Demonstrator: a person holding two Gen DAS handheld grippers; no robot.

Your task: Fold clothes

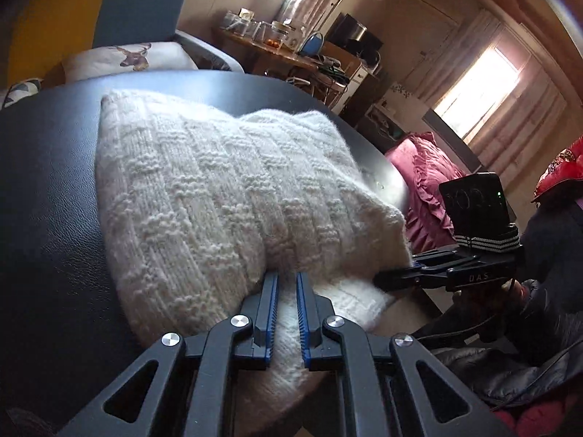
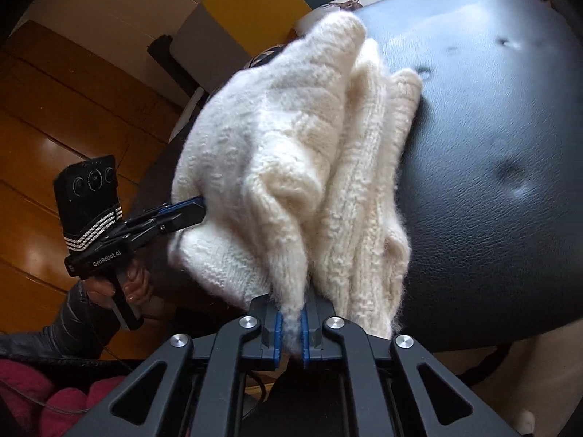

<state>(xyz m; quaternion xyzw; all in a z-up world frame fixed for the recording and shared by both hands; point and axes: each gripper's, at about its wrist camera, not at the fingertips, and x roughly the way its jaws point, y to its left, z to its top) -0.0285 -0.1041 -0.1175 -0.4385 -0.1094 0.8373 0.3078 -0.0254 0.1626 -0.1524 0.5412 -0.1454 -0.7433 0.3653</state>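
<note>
My left gripper (image 1: 288,280) is pinched on the near edge of a cream knitted sweater (image 1: 218,189), its blue-lined fingers (image 1: 271,302) close together with the wool bunched between them. My right gripper (image 2: 291,318) is likewise clamped on a tuft of the same sweater (image 2: 291,153), the knit drawn down into a point between its pads. In the left wrist view the right gripper (image 1: 391,277) comes in from the right, its tips buried in the fuzzy edge of the knit.

The sweater lies in a thick, doubled-over heap on a black bench (image 1: 54,200) with a grained, leather-like skin that shows a few shallow dimples (image 2: 510,171). The near edge of the knit hangs past the rim of the bench where I hold it; the rest rests on the top, with bare black surface to the left and beyond it.

Around me, a cushion with a deer head print (image 1: 135,58) sits behind the bench, before a blue chair back (image 1: 145,3) and a yellow wall panel (image 1: 54,18). Further off a wooden side table (image 1: 277,51) is crowded with glass jars and small items. Pink ruffled bedding (image 1: 422,174) lies to the right, below a bright window with pale curtains (image 1: 484,83). The floor is glossy brown wooden boards (image 2: 54,116). My left hand (image 2: 136,284), in a dark padded sleeve (image 2: 73,324), grips the handle.
</note>
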